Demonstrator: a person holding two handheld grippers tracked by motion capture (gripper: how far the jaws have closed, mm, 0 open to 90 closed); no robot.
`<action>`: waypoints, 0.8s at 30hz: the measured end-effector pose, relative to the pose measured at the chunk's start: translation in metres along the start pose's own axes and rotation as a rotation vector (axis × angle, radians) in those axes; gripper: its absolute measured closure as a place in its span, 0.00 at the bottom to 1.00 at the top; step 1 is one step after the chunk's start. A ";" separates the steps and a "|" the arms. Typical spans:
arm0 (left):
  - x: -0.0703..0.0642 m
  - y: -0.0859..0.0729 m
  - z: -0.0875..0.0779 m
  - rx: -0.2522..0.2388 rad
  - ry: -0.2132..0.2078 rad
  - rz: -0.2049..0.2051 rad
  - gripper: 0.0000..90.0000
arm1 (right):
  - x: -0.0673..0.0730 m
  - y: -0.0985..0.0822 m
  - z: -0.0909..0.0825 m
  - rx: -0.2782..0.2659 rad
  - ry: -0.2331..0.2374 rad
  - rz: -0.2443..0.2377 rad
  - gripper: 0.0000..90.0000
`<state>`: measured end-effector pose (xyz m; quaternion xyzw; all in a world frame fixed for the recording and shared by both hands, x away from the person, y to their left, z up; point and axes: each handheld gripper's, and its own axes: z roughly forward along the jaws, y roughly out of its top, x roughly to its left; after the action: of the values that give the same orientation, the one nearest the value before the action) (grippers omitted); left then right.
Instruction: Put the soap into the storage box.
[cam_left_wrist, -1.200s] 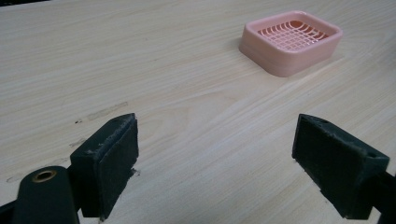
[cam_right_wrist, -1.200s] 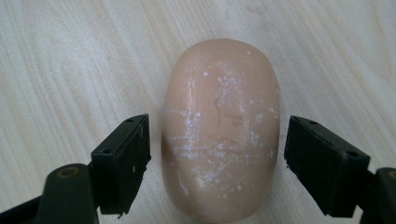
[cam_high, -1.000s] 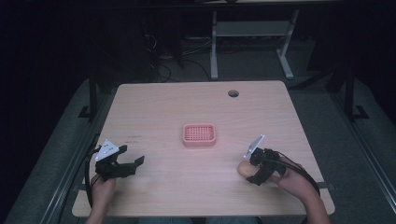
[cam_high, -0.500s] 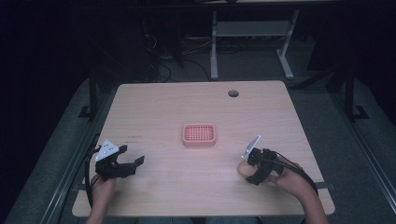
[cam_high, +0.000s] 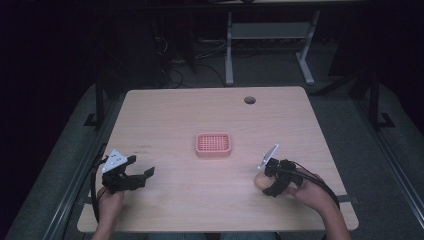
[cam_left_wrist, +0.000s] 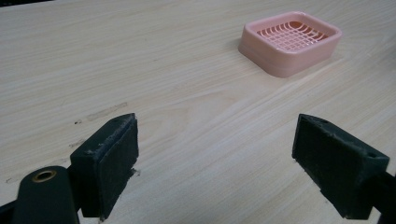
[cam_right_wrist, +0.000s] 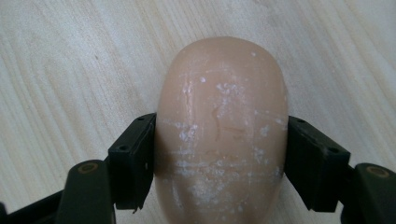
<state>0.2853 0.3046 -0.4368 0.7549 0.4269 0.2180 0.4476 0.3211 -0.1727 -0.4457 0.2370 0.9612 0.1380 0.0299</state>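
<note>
Soap (cam_right_wrist: 220, 130) now sits between the jaws of the right gripper (cam_high: 272, 179), which press against its two sides; over the last second this gripper has tipped down and settled over the bar at the table's (cam_high: 210, 210) near right edge. That suggests the grasp is made and a lift can follow. The pink soap dish (cam_high: 213, 144) waits empty mid-table, well apart. The left gripper (cam_left_wrist: 215, 163) rests low with jaws spread wide, holding nothing.

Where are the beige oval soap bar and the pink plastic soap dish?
beige oval soap bar (cam_right_wrist: 222, 130), right gripper view, middle of its top face.
pink plastic soap dish (cam_high: 213, 144), high view, centre of its grid.
</note>
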 end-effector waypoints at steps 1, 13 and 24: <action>0.000 0.000 0.000 0.000 0.000 0.001 0.16 | 0.000 0.000 0.000 0.000 0.001 0.002 0.34; 0.000 0.000 -0.001 0.001 0.001 0.000 0.16 | 0.000 0.000 0.000 0.001 0.003 -0.009 0.35; 0.001 0.000 -0.001 0.000 0.003 -0.002 0.16 | 0.004 0.003 -0.004 -0.005 0.000 -0.030 0.35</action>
<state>0.2849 0.3056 -0.4361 0.7542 0.4285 0.2187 0.4470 0.3184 -0.1694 -0.4413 0.2223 0.9643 0.1398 0.0325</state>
